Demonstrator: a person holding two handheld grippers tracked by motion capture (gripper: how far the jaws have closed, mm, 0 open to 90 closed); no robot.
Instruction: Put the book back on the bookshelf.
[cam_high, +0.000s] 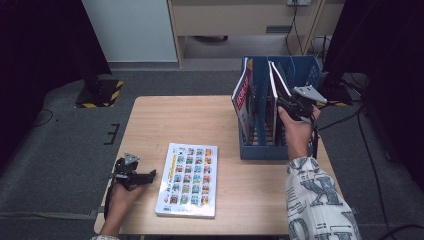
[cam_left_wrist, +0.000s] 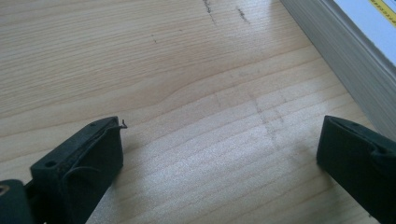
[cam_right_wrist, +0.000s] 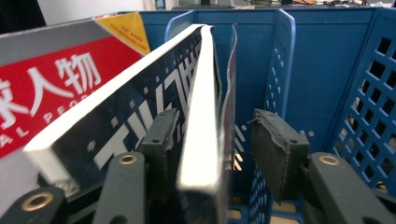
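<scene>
A blue file rack (cam_high: 300, 70) stands at the table's right back. In one of its slots stands a dark-covered book (cam_high: 276, 82), with a red magazine (cam_high: 243, 95) in the slot to its left. My right gripper (cam_high: 287, 106) straddles the dark book's (cam_right_wrist: 201, 116) upper edge. Its left pad (cam_right_wrist: 161, 135) lies against the cover, while the right pad (cam_right_wrist: 273, 144) stands off with a gap, so it is open. A picture book (cam_high: 189, 179) lies flat at the table's front. My left gripper (cam_high: 150, 175) rests open just left of it, with bare wood between its jaws (cam_left_wrist: 222, 140).
The wooden table (cam_high: 175, 120) has bare room at its back left and middle. The rack's perforated blue wall (cam_right_wrist: 369, 107) is close to my right gripper's right side. The flat book's page edge (cam_left_wrist: 345, 51) runs close past my left gripper. Dark floor surrounds the table.
</scene>
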